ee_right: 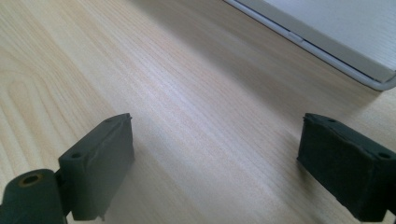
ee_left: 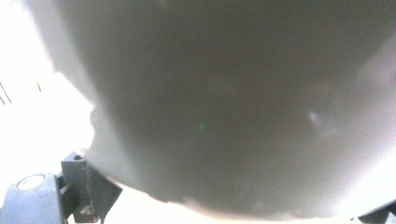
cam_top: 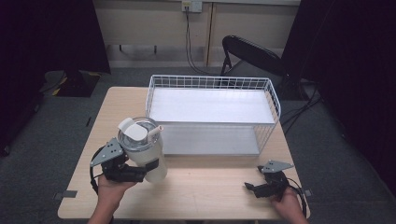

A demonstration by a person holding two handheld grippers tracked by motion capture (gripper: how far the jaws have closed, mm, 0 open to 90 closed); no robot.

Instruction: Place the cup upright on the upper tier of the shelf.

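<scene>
A white tumbler [cam_top: 145, 151] with a clear lid and a short straw stands tilted at the left front of the table, held off its surface. My left gripper [cam_top: 140, 173] is shut on the tumbler's lower body. In the left gripper view the tumbler's pale wall [ee_left: 224, 102] looms close and blurred between the jaws. My right gripper [cam_top: 254, 188] rests low at the table's front right, pointing left. Its jaws stand wide apart with bare wood between them, as the right gripper [ee_right: 215, 163] view shows.
A white wire basket rack [cam_top: 273, 100] with two flat shelves takes up the back half of the wooden table [cam_top: 210, 191]. Its lower shelf edge [ee_right: 327, 51] lies ahead of the right gripper. A black folding chair [cam_top: 252, 53] stands behind the table.
</scene>
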